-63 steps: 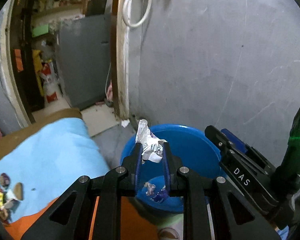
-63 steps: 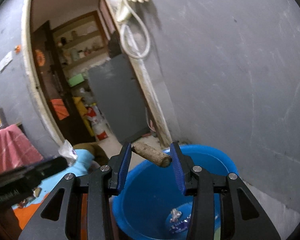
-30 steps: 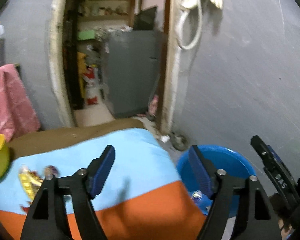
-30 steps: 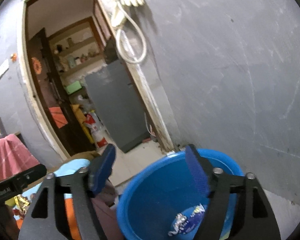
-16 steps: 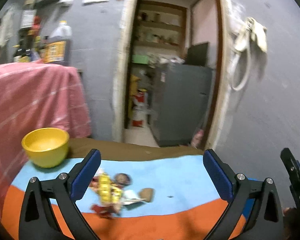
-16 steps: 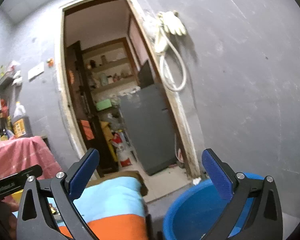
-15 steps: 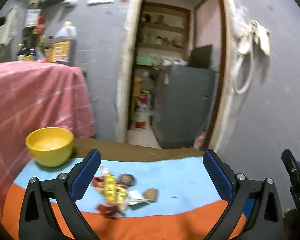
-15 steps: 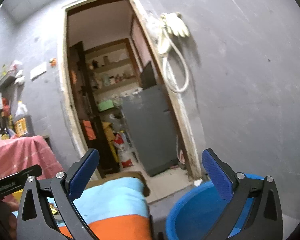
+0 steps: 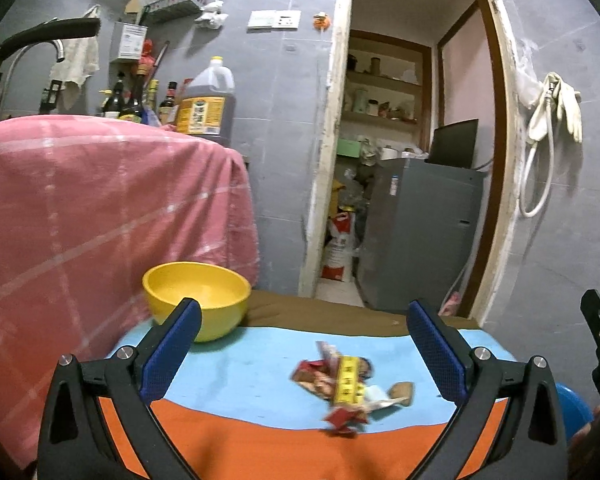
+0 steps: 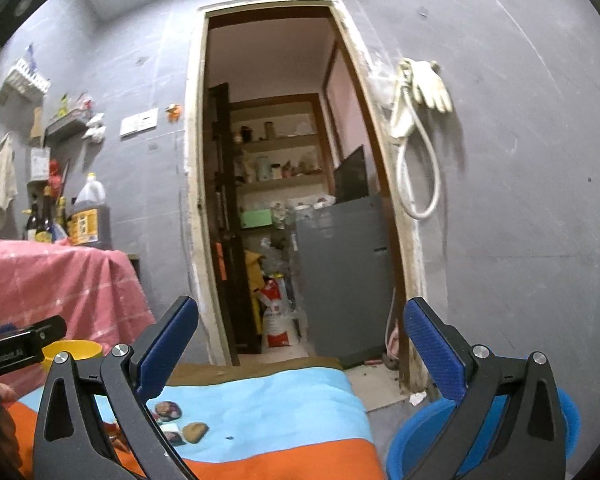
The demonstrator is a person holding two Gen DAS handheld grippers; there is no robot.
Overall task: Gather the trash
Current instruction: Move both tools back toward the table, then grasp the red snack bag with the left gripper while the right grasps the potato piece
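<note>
Blue-and-orange cloth [image 9: 260, 364], wrappers [image 9: 342, 388] ahead between left tongs [image 9: 300, 350], both tongs spread wide, empty

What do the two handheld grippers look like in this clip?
Both the left gripper and right gripper have black, triangulated plastic arms with silver screws and textured blue fingertip pads. White "GenRobot.AI" lettering marks the black body of the left one, seen in the right view.
</note>
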